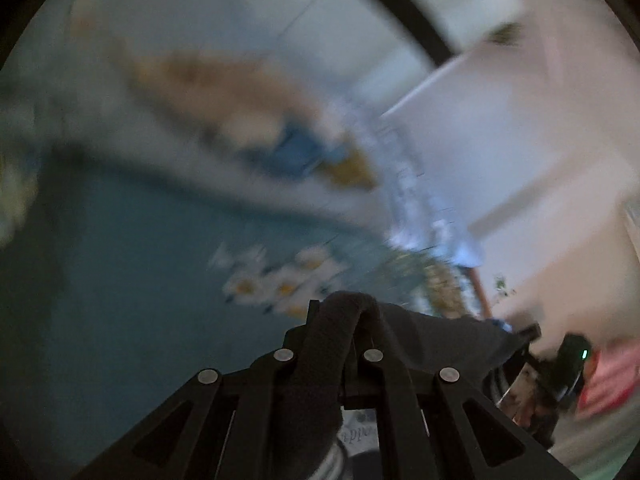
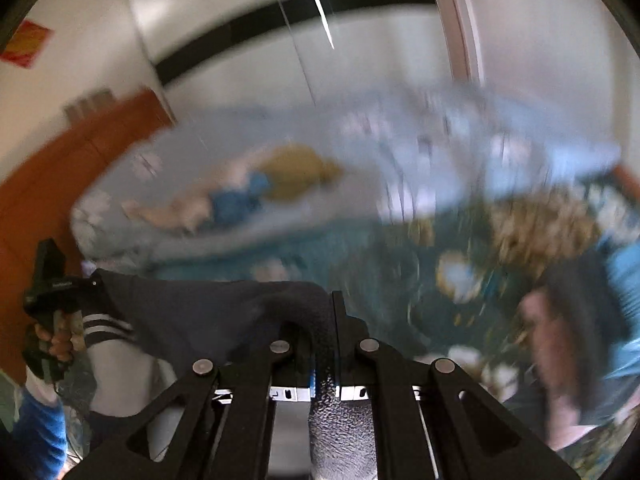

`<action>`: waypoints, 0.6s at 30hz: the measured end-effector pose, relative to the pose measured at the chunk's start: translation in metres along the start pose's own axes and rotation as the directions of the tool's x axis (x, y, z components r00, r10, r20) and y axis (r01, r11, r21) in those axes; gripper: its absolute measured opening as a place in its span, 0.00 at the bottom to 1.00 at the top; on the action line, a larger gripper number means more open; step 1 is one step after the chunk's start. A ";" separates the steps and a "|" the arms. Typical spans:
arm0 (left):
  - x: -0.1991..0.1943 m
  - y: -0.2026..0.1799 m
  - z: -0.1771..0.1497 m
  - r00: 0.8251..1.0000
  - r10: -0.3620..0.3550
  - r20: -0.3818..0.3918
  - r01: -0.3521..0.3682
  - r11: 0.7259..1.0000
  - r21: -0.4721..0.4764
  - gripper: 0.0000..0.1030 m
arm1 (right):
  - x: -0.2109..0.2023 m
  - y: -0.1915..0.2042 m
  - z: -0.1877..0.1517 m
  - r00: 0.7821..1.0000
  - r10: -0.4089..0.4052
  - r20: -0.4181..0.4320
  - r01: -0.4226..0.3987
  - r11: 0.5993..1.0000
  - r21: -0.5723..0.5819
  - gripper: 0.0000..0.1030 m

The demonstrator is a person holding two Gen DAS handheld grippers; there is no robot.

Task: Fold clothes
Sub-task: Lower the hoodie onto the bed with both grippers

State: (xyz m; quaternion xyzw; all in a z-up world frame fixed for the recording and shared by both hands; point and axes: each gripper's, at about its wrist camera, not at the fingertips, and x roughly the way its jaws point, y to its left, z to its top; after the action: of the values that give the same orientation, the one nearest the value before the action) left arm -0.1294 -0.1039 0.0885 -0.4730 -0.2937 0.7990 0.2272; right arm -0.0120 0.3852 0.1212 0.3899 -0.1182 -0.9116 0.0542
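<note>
Garment: a dark navy cloth garment with white stripes point(image 2: 188, 312), stretched in the air across the lower left of the right wrist view.
Left gripper point(image 1: 344, 308): clamped on a dark fold, lower centre.
Right gripper point(image 2: 330, 312): pinching the other edge.
Progress: apparently early; no fold visible, all folding remains.
Surface: a teal floral bedspread point(image 1: 140, 260), blurred.
Room: white walls, an orange-brown wooden panel point(image 2: 60, 168) at left.

Home bedroom, bed point(image 2: 192, 240) with teal floral bedspread point(image 1: 160, 260), stuffed toys point(image 2: 256, 188) heaped beside it — wooden door point(image 2: 60, 184) left of the bed, white walls behind.
</note>
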 end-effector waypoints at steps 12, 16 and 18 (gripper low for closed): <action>0.084 0.055 0.029 0.997 0.072 0.014 -0.069 0.986 -0.152 0.05 | 0.145 -0.046 0.048 0.987 -0.019 -0.161 0.034 0.995 0.091 0.06; 0.089 0.080 0.030 0.995 0.094 0.023 -0.087 0.973 -0.212 0.05 | 0.192 -0.050 0.052 0.970 -0.015 -0.242 0.043 0.993 0.109 0.06; 0.092 0.095 0.026 0.995 0.095 0.012 -0.089 0.964 -0.252 0.05 | 0.215 -0.051 0.049 0.958 -0.018 -0.286 0.053 0.992 0.114 0.06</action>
State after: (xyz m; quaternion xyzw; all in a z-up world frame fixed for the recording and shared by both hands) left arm -0.2019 -0.1204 -0.0241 -0.5013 -0.3727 0.7709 0.1247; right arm -0.1968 0.4021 -0.0094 0.5215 -0.1568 -0.8382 0.0306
